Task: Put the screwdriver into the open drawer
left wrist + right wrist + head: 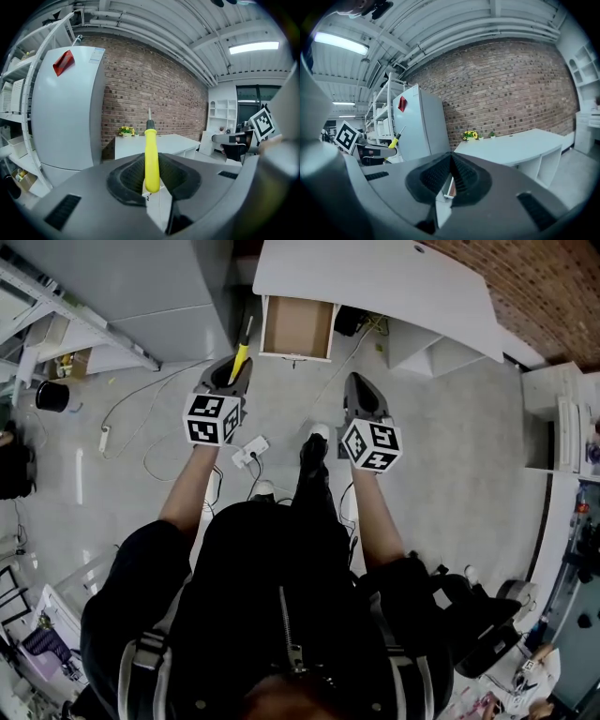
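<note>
The left gripper (228, 371) clamps the yellow screwdriver (242, 351) by its handle, shaft pointing to 12 o'clock, with the open drawer (298, 329) near at its 1 o'clock, while the right gripper (362, 390) is closed on nothing

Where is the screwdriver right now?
The screwdriver is at upper left in the head view, clamped upright in the left gripper, just left of the open drawer.
</note>
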{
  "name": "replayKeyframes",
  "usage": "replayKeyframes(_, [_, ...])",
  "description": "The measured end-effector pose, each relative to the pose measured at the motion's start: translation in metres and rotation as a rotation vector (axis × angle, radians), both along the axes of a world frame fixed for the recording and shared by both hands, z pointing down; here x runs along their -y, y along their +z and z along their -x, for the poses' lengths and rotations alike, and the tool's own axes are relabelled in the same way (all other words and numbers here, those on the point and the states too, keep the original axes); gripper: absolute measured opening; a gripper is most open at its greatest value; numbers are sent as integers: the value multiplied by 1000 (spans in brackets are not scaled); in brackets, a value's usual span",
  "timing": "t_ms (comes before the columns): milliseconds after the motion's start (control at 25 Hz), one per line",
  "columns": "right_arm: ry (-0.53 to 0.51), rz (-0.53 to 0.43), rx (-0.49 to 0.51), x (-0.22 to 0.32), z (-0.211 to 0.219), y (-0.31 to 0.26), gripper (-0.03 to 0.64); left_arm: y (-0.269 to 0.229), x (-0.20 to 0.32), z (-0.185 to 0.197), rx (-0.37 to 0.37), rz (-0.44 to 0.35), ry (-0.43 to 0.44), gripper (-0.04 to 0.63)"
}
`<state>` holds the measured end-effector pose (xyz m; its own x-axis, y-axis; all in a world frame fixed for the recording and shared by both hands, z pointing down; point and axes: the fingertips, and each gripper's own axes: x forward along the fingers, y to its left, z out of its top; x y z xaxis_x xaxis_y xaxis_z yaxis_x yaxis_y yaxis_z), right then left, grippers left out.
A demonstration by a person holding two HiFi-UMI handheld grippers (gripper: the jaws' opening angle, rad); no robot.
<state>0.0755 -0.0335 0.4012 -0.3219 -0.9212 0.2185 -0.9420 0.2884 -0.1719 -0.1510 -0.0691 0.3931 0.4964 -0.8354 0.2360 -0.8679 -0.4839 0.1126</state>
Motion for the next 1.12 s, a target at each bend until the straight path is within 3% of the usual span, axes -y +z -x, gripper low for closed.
replayKeyframes(600, [-177,38,4,200,-82,14,6,44,155,-90,7,100,-137,91])
replayKeyframes(1120, [-259,150,3,245,-72,67,6,119,196,-106,3,254,-147,91])
